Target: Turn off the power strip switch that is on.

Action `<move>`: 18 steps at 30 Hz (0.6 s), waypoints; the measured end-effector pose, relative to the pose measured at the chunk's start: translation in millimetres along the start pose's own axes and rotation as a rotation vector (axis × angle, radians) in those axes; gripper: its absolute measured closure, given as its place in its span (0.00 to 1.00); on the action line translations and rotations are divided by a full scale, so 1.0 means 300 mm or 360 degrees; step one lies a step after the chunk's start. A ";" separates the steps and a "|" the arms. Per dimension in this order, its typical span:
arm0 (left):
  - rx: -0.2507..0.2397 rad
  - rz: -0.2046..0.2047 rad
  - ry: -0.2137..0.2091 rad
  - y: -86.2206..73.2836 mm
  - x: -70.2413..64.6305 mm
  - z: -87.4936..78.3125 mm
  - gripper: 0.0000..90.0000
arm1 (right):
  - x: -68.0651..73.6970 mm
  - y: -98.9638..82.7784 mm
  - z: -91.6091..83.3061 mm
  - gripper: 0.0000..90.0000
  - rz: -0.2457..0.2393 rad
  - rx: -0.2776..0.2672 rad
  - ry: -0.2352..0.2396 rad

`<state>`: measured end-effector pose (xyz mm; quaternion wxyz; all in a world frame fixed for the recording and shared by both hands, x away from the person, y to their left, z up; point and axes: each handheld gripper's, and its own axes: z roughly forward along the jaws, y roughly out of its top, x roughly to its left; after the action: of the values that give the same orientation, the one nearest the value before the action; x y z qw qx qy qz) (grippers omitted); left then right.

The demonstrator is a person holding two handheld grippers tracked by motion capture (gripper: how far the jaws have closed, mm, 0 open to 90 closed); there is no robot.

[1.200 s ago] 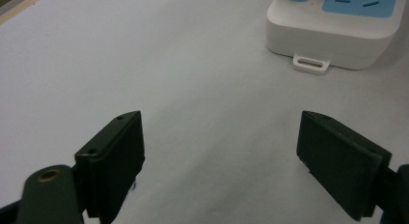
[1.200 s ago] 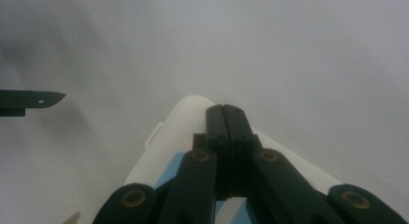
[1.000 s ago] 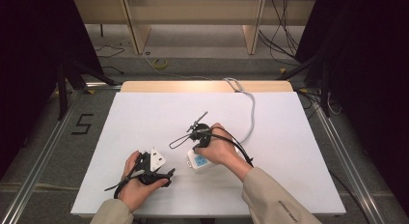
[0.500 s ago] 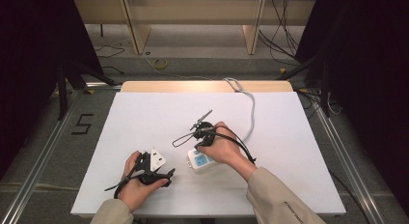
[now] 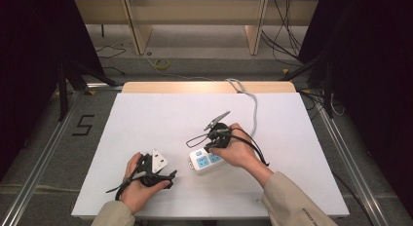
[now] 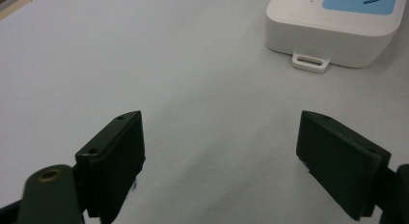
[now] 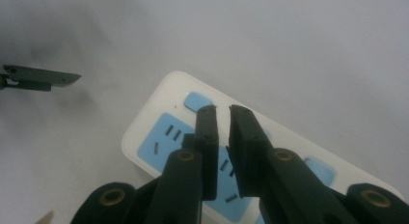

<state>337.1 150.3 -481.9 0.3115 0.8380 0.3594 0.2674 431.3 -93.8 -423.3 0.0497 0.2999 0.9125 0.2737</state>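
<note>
A white power strip (image 5: 201, 163) with blue sockets lies on the white table (image 5: 146, 119), front of centre. My right gripper (image 5: 210, 148) points down over its near end. In the right gripper view its jaws (image 7: 222, 110) hang just above the strip (image 7: 156, 142). They have just been opening and stand a narrow gap apart with nothing between them. At the front left, my left gripper (image 5: 168, 174) rests low on the table, facing the strip. It (image 6: 222, 137) is wide open and holds nothing, with the strip's end (image 6: 333, 31) ahead to the right.
The strip's grey cable (image 5: 253, 106) curves back to the table's wooden far edge (image 5: 209, 86). A dark flat piece (image 7: 43, 78) juts in at the left of the right gripper view. A "5" is marked on the floor (image 5: 83, 124) at left.
My right hand has shifted a little to the right over the strip, uncovering more of its blue sockets. The left hand has stayed put.
</note>
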 end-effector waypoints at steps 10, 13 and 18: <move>-0.0003 -0.0013 -0.0002 -0.002 -0.004 0.002 0.19 | -0.041 -0.102 -0.077 0.81 0.0036 -0.0081 -0.0005; -0.0005 -0.0019 0.0001 -0.003 -0.005 0.001 0.19 | -0.056 -0.142 -0.102 0.78 0.0065 -0.0118 -0.0003; 0.0002 -0.0023 0.0000 -0.005 -0.005 0.001 0.19 | -0.089 -0.232 -0.153 0.74 0.0120 -0.0205 -0.0022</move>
<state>335.6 149.7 -483.3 0.3130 0.8356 0.3656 0.2649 405.1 -177.3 -423.4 0.0649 0.3321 0.8807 0.3315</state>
